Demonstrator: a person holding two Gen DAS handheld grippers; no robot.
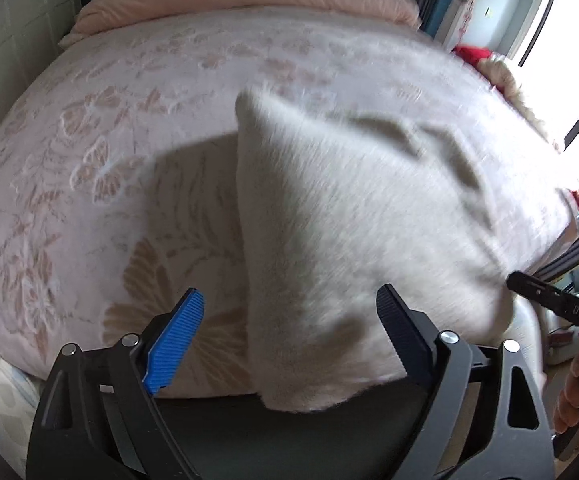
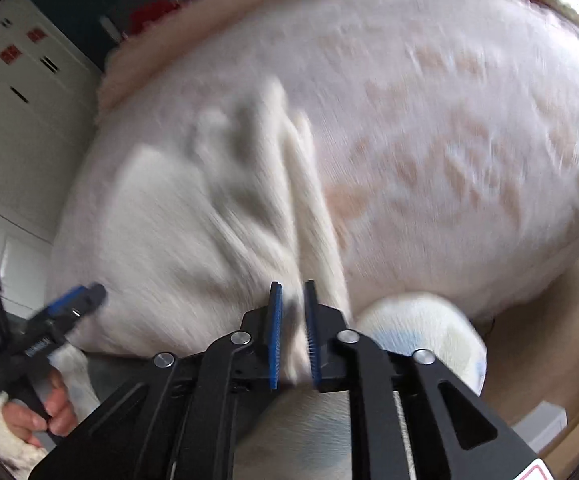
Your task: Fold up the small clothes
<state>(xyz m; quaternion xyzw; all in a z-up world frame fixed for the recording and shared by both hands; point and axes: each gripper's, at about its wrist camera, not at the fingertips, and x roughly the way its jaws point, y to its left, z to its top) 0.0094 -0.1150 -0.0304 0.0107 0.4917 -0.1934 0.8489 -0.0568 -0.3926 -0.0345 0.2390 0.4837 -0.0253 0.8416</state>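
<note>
A white fuzzy garment (image 1: pixel 361 216) lies on the near part of a bed, its near edge hanging over the bed's near side. It lies in soft folds, with a straight edge on the left and creases toward the far right; the blur hides what kind of garment it is. In the right wrist view the same cloth (image 2: pixel 193 240) is bunched into a ridge that runs straight into the right gripper (image 2: pixel 293 332) — its jaws stand narrow, pinched on a fold of the fabric. The left gripper (image 1: pixel 289 344) is spread wide, one blue pad (image 1: pixel 177 344) out to the left over the bedspread and the dark finger over the garment, neither clearly touching the cloth. The right gripper's tip (image 1: pixel 545 296) shows at the garment's near right corner.

Under the garment is a pale pink bedspread (image 1: pixel 109 160) with a tan flower pattern. A folded pink blanket (image 1: pixel 249 0) lies across the far end of the bed. White cabinets (image 2: pixel 13 120) stand to the left, and a bright window (image 1: pixel 569 40) is at the far right.
</note>
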